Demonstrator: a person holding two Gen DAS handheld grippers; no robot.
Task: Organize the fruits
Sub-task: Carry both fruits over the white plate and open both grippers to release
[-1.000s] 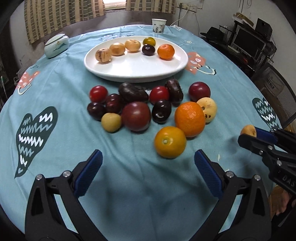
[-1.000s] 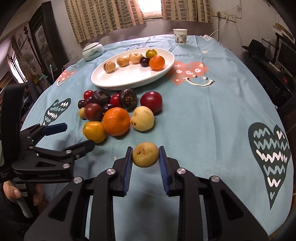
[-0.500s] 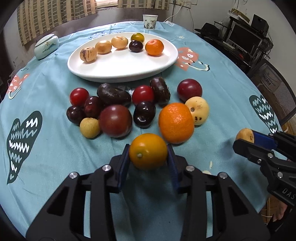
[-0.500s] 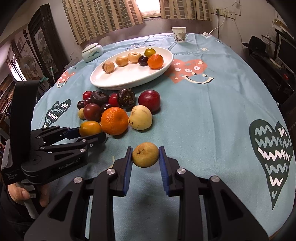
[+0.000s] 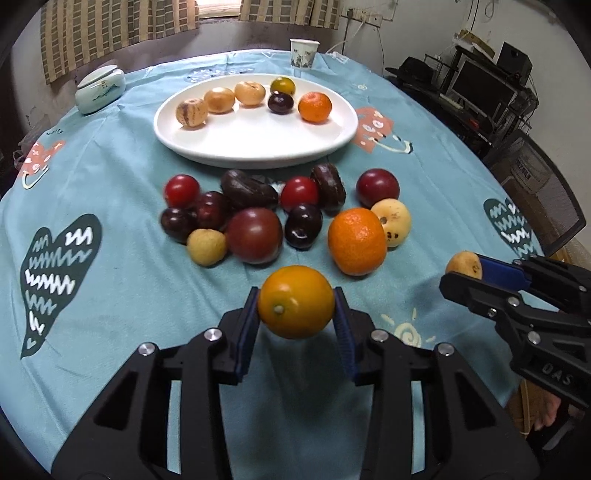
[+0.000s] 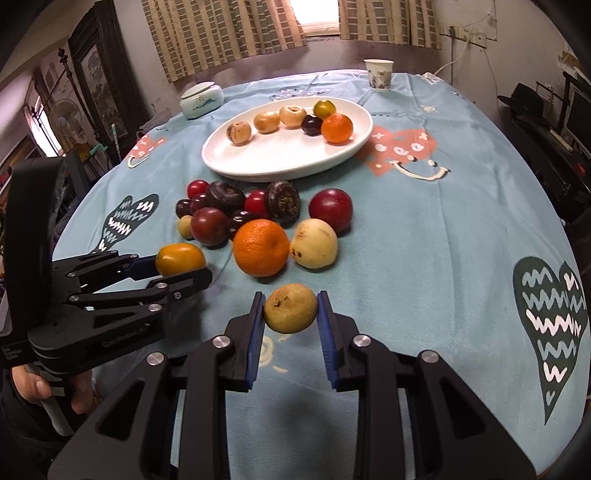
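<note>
2 tongs, smooth round orange [image 5: 295, 301], russet pear [image 6: 290, 308]

Tablecloth [image 5: 110, 295]: light blue, printed with dark green hearts bearing white zigzags and salmon-pink smiling shapes. Plate [image 5: 255, 147]: plain white. Gripper pads [image 5: 245, 332]: blue, on black frames. Held fruit, left wrist view: yellow-orange [image 5: 295, 301]; at its 1 o'clock, a deep orange mandarin [image 5: 357, 242]. Held fruit, right wrist view: tan-yellow, brown-speckled [image 6: 290, 308]. Curtains [image 6: 221, 33]: beige and brown checks.
</note>
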